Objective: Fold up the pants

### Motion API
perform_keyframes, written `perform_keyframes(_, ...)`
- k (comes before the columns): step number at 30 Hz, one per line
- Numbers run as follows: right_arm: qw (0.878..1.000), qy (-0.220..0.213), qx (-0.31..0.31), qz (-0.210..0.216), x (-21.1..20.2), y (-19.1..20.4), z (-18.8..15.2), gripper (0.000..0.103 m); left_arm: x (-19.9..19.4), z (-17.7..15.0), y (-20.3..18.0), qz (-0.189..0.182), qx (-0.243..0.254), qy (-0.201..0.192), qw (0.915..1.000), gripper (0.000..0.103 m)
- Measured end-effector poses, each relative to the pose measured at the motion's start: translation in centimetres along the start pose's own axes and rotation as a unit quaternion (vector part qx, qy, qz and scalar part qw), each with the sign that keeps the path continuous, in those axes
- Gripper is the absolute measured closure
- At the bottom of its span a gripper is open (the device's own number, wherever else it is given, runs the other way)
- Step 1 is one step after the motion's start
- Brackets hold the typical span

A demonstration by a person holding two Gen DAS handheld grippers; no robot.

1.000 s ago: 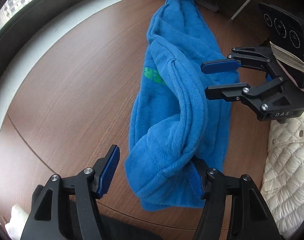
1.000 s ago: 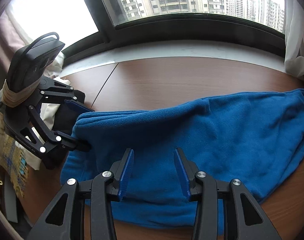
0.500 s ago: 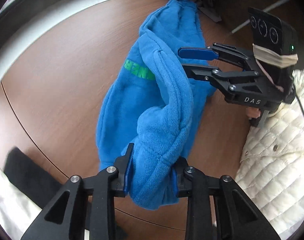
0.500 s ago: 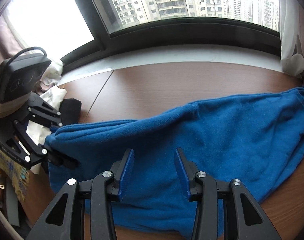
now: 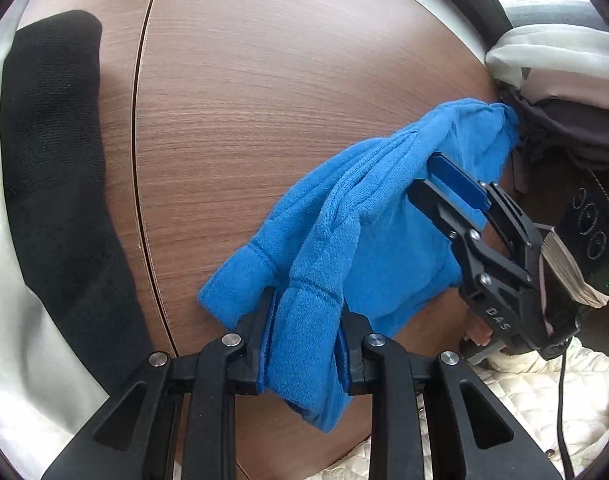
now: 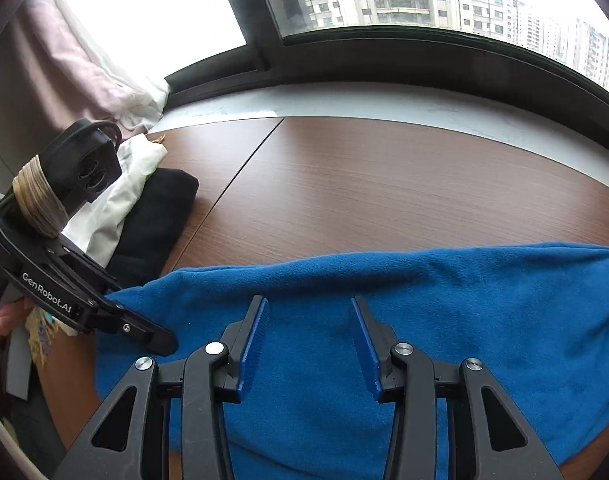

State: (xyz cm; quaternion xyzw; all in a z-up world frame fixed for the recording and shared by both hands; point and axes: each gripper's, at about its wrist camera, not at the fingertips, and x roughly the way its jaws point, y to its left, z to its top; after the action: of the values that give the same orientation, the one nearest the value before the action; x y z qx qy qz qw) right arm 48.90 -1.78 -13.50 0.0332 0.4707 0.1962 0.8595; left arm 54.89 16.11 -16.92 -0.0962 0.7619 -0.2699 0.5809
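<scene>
Pants (image 5: 344, 240): blue fleece, bunched lengthwise on the brown wooden bench (image 5: 264, 80); in the right wrist view they spread wide across the lower half of the picture, reaching to its right edge.
Pants' near end: a thick hemmed band of the fabric, gathered and hanging a little over the bench's near edge in the left wrist view.
Pants' far end: runs up to a stack of folded clothes (image 5: 564, 64) at the bench's far right.
Left tongs (image 5: 304, 344): narrow, pads pressed on the gathered band from both sides, holding it.
Right tongs (image 6: 310, 344): partly spread; the pads stand apart above the blue fabric with nothing squeezed between them. From the left wrist view their tips reach in at the long edge of the pants; whether one finger lies under the fabric I cannot tell.
Black cloth (image 5: 52, 160): folded, lying along the bench's left part, well apart from the pants, with white cloth (image 6: 116, 200) beside it.
Quilted white garment (image 5: 524, 400): at the near right, below the right tongs.
Window (image 6: 424, 0): behind the bench, with high-rise buildings outside.
</scene>
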Motion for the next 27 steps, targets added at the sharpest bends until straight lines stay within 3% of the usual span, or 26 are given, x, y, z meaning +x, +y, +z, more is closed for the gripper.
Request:
perform_keyframes(3, 0.999, 0.018, 0.008, -0.032, 1.6, -0.8, -0.2, 0.063, -0.3, -0.3, 0.1, 0.002, 0.011, -0.007, 0.9999, 0.075)
perform_keyframes(8, 0.998, 0.007, 0.015, -0.054, 1.3, -1.7, 0.0, 0.075, -2.7, -1.8, -0.8, 0.069, 0.038, -0.057, 0.9953, 0.063)
perform_keyframes(12, 0.997, 0.004, 0.008, -0.073, 1.2, -1.8, 0.1, 0.075, -5.2, -4.1, -1.8, 0.15, 0.066, -0.113, 0.98, 0.056)
perform_keyframes(16, 0.998, -0.003, 0.011, -0.069, 0.4, -1.6, 0.1, 0.073, -5.6, -6.0, -3.1, 0.18, 0.069, -0.161, 0.968, 0.057)
perform_keyframes(18, 0.998, -0.017, 0.019, -0.053, -1.0, -1.6, -0.1, 0.072, -5.7, -7.1, -4.4, 0.194, 0.075, -0.199, 0.9577, 0.057)
perform_keyframes(20, 0.998, -0.037, 0.023, -0.043, -2.9, -1.4, -0.5, 0.066, -5.9, -8.1, -5.8, 0.205, 0.074, -0.241, 0.9458, 0.055)
perform_keyframes(21, 0.998, -0.047, 0.025, -0.038, -4.0, -1.4, -0.8, 0.057, -6.0, -8.6, -6.5, 0.208, 0.07, -0.266, 0.9387, 0.054)
perform_keyframes(26, 0.994, -0.103, 0.036, -0.02, -9.6, -1.2, -2.5, 0.054, -5.2, -11.1, -10.2, 0.236, 0.069, -0.362, 0.8989, 0.038)
perform_keyframes(27, 0.993, -0.111, 0.04, -0.022, -10.7, -1.4, -3.0, 0.05, -4.8, -11.7, -11.1, 0.242, 0.075, -0.377, 0.891, 0.037)
